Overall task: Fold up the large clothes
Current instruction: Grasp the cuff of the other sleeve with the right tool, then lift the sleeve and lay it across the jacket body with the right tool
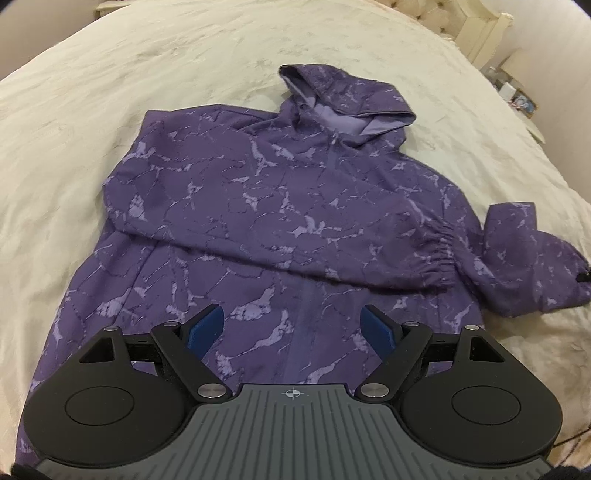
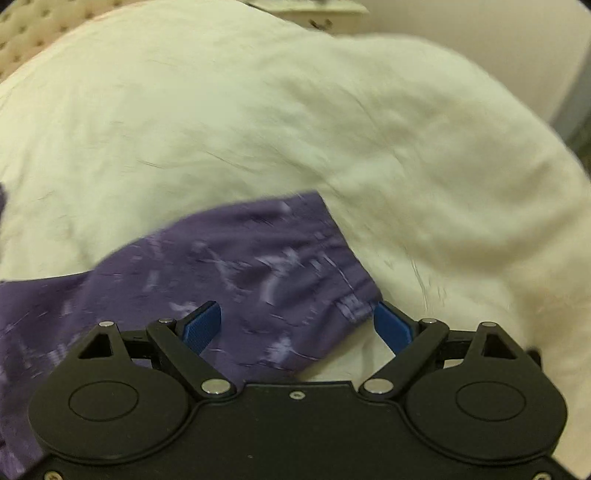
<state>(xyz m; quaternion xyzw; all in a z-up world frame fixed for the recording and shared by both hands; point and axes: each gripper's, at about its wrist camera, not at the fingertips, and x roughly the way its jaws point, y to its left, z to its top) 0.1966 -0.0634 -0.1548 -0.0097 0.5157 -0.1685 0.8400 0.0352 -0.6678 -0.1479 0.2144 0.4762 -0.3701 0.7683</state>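
A purple marbled hooded jacket [image 1: 266, 206] lies front up on a cream bed cover [image 1: 110, 92]. Its hood [image 1: 343, 99] points to the far side. One sleeve [image 1: 332, 247] is folded across the chest, with its elastic cuff [image 1: 439, 254] at the right. The other sleeve [image 1: 532, 266] is bunched at the jacket's right edge. My left gripper [image 1: 293, 314] hovers open above the lower front, nothing between its blue pads [image 1: 207, 326]. In the blurred right wrist view, my right gripper [image 2: 297, 317] is open over a purple sleeve end [image 2: 258, 273]; the pads do not press on it.
A tufted cream headboard [image 1: 436, 18] and a bedside table [image 1: 517, 92] with small items stand at the far right in the left wrist view. A wall [image 2: 480, 48] shows beyond the bed in the right wrist view.
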